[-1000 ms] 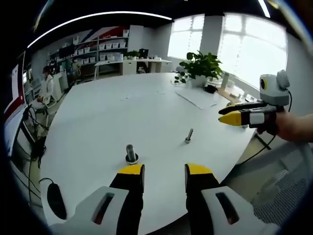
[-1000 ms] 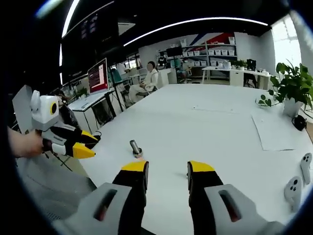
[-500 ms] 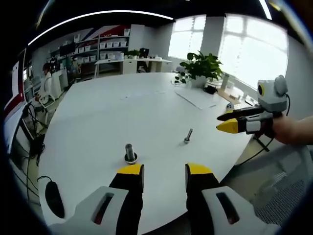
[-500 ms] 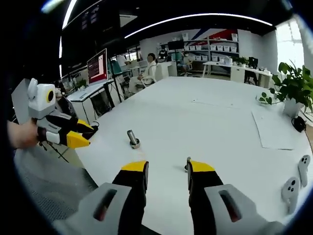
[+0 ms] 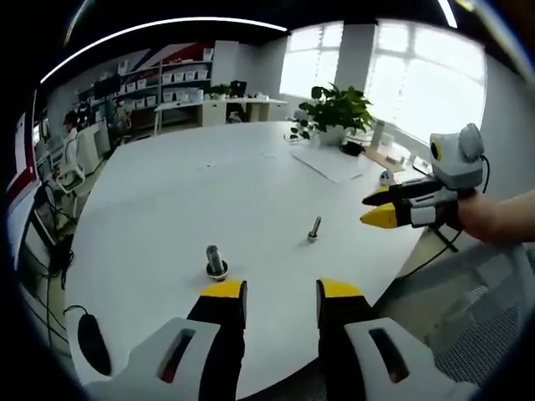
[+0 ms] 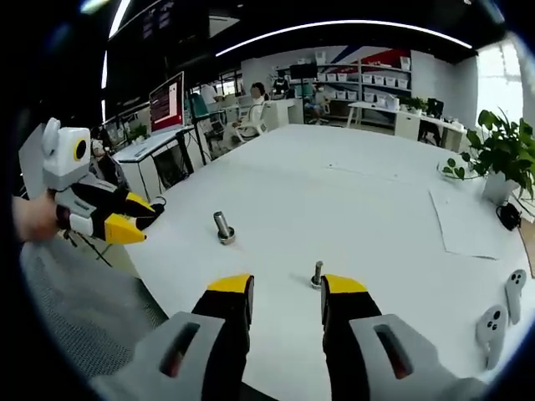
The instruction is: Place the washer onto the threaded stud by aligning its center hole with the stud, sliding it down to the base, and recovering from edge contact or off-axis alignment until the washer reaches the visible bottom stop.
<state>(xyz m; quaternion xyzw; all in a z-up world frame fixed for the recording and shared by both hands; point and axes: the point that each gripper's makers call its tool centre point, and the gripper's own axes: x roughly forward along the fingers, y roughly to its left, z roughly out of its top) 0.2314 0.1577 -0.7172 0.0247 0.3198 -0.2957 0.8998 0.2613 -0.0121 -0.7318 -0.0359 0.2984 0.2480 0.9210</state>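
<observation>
Both my claws, left and right, gape empty; stud upright ahead-left for loading, small bolt just ahead.

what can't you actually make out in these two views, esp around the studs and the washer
- Washer: too small to tell whether the ring at the base of the larger stud is a washer or the stud's own flange, in either view.
- Smaller stud: its base is partly hidden by the right gripper in the right gripper view.
- Threads on both studs: too small and blurred.
- Left gripper: holds nothing visible.
</observation>
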